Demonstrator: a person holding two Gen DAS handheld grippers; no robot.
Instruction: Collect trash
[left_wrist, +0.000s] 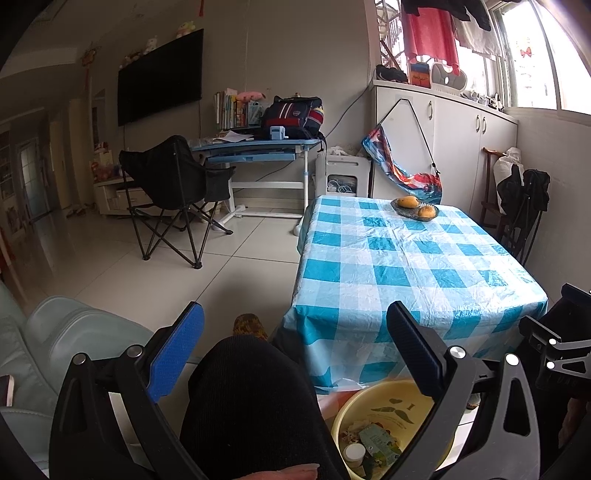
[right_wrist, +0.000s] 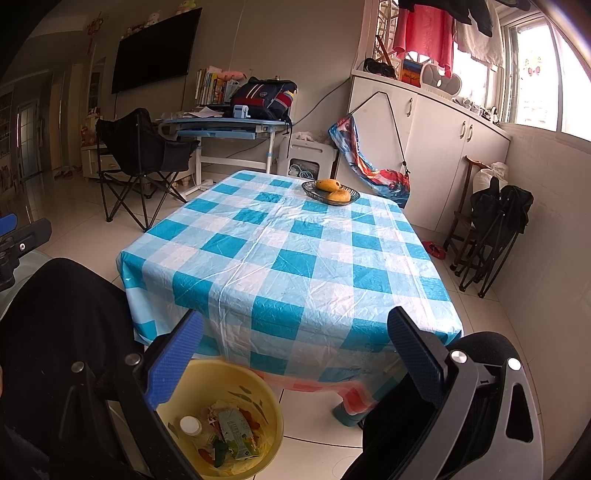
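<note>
Both grippers, left gripper (left_wrist: 295, 354) and right gripper (right_wrist: 295, 354), hang with jaws apart, holding nothing; trash (right_wrist: 229, 432) sits in the yellow bin (right_wrist: 258, 380) on the floor; the checked table (right_wrist: 295, 258) seems free of litter, so scan its edges before finishing.

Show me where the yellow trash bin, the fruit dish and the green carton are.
yellow trash bin (right_wrist: 275, 413), right wrist view, on its right rim.
fruit dish (right_wrist: 309, 189), right wrist view, on its dark left rim.
green carton (right_wrist: 236, 430), right wrist view, on its front face.
</note>
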